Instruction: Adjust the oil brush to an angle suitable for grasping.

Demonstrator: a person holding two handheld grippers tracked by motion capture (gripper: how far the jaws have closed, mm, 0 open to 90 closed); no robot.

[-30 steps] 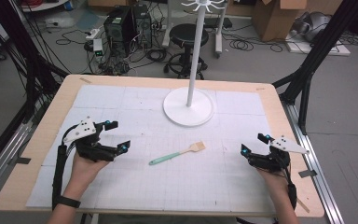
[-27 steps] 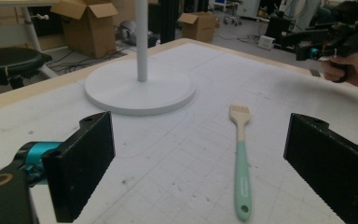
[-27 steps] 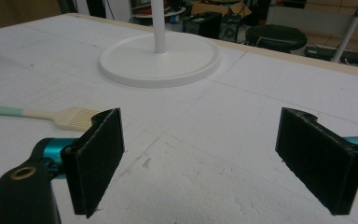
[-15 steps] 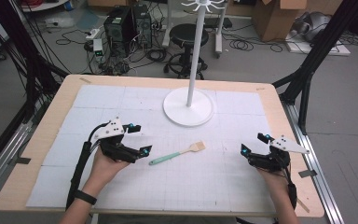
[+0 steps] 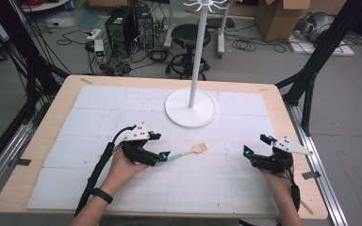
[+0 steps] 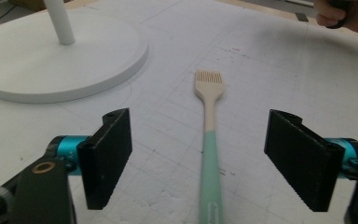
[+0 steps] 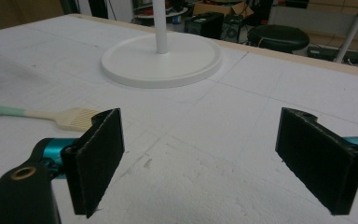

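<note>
A brush (image 5: 185,153) with a teal handle and a pale head lies flat on the white mat, a little left of the middle. My left gripper (image 5: 163,157) sits low at the handle's near end. In the left gripper view the handle (image 6: 210,158) runs up between the two black jaws of that gripper (image 6: 200,119), with a gap on each side. These jaws have just been closing, and the pads are clear of the handle. My right gripper (image 5: 255,145) rests open at the right of the mat, nothing between the jaws. The right gripper view has this gripper (image 7: 203,116) and the brush head (image 7: 74,117) at its left.
A white stand with a round base (image 5: 190,109) and a tall pole (image 5: 198,52) is at the back middle of the mat. Its base (image 6: 51,60) lies just left of the brush head. The wooden table edge (image 5: 283,113) frames the mat. The person's other hand (image 6: 345,14) is far off.
My left gripper has moved right and down to the brush, and the handle's end now lies between its jaws, which stand narrower. The right gripper has not moved.
</note>
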